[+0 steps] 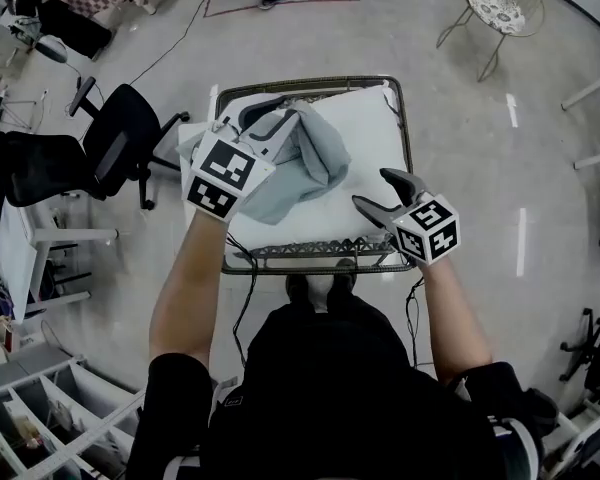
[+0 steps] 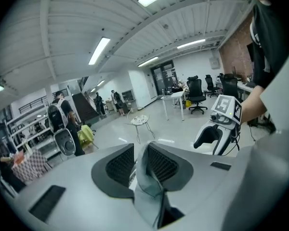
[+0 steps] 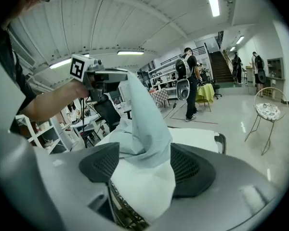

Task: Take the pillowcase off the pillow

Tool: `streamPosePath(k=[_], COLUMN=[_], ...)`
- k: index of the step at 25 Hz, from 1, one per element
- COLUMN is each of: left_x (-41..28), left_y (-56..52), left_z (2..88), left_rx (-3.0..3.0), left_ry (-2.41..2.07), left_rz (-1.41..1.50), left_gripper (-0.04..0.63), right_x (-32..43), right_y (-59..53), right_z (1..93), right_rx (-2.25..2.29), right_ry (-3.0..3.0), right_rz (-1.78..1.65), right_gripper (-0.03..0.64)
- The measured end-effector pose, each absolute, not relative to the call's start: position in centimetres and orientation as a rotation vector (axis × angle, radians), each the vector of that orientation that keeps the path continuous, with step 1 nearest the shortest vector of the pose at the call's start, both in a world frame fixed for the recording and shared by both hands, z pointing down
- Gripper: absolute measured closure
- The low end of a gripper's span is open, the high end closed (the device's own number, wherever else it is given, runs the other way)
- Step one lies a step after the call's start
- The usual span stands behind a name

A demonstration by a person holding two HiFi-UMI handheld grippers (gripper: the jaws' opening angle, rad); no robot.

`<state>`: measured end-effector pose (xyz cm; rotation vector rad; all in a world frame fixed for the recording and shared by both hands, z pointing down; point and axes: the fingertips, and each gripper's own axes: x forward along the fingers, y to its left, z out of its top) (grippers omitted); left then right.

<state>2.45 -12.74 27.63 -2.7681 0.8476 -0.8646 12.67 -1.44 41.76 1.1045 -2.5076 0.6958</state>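
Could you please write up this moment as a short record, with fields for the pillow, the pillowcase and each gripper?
surface: wire-frame table
pillow: white, lying flat on the table
pillowcase: grey-blue, bunched over the pillow's left part, one end drawn up to the left gripper
left gripper: fingers slightly apart, a pillowcase fold between them, not clamped
right gripper: fingers closed on the pillow's near right corner
task status: pillowcase looks largely off; whether any of the pillow is inside it cannot be told
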Motion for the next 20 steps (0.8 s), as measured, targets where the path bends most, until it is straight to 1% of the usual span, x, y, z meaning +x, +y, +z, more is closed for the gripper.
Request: streamPosePath(k=[6,11,13,15,17,20], left_x=[-3.8,-9.3,-11.0,-12.4,-13.8,-15.4], left_y=[-10.5,-6.8,-5.6,-4.4,-3.1,-0.7], left_z=[32.2,34.9,34.3,33.0,31.6,29.8], left_rx=[-2.912,-2.959,-2.956,-2.952,-2.947,-2.948], left_ry=[1.017,1.116,1.156,1.179,1.189,1.182], left_rz=[-0.854,-0.876,-0.809,-0.724,-0.657,-0.594], left_gripper=[0.494,0.469,0.469,0.469,0.469,0.476], right_x=[10.8,8.1,6.8,5.5,4.0,1.8], right_y=[-0.8,0.8,1.4,2.1,3.1,5.2], right_z=[41.0,38.8,37.4,36.1,34.9,33.3], right_rx=[1.161,1.217,1.255,1.299,1.331,1.353], right_ry=[-2.536,-2.55,-2.578,-2.591,-2.599,-2.619], right_rz=[0.829,0.905,0.922,0.908,0.893,0.879], right_gripper=[0.272,0.273,0.273,0.301,0.302,0.338])
